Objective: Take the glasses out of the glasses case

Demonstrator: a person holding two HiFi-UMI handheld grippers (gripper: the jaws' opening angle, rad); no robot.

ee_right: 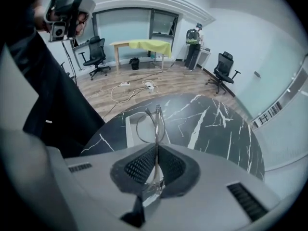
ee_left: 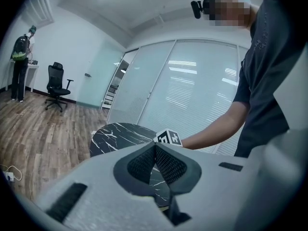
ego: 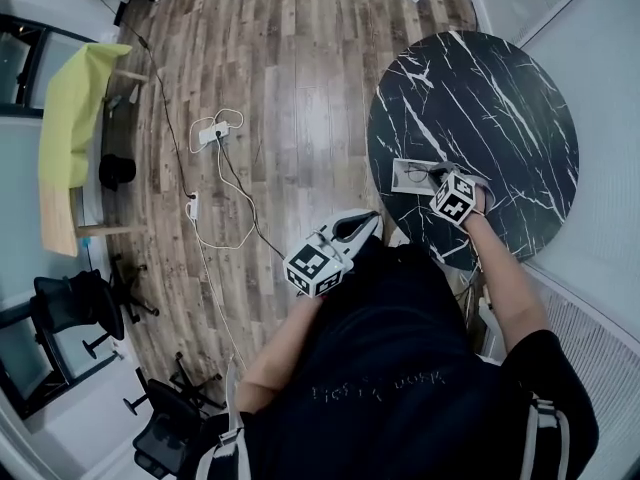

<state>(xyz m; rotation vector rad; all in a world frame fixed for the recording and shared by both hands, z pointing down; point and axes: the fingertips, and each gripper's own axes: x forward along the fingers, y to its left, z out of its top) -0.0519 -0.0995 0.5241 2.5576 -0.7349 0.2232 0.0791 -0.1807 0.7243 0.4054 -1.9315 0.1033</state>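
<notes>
Checking right gripper [ee_right: 156, 150]: what do the jaws have? (Obs. 1)

Jaws closed on the glasses [ee_right: 150, 125], thin frame pinched edge-on between the pads. One lens loop stands above the jaw tips. The lower part of the frame is hidden in the throat of the jaws. (Obs. 2)

Position relative to the glasses case [ee_right: 129, 128]? (Obs. 1)

The case lies on the round black marble table [ee_right: 216, 129], a pale flat rectangle just beyond the jaws. Its near end is cut off by the gripper body. The glasses sit over it, but contact or clearance cannot be read. In the head view the marker cube covers the jaw tips, and the frame is only a faint dark line. (Obs. 2)

Left gripper [ee_left: 155, 150]? (Obs. 1)

Pads pressed together, nothing between them. The head view puts it off the table edge, over the wood floor [ego: 290, 88], close to the person's torso. Its own view shows the forearm [ee_left: 216, 129] reaching over the table, and much of the tabletop is blocked by the gripper body. (Obs. 2)

Floor items? (Obs. 1)

White cable [ego: 225, 183] and a plug block, too small to detail. (Obs. 2)
</notes>
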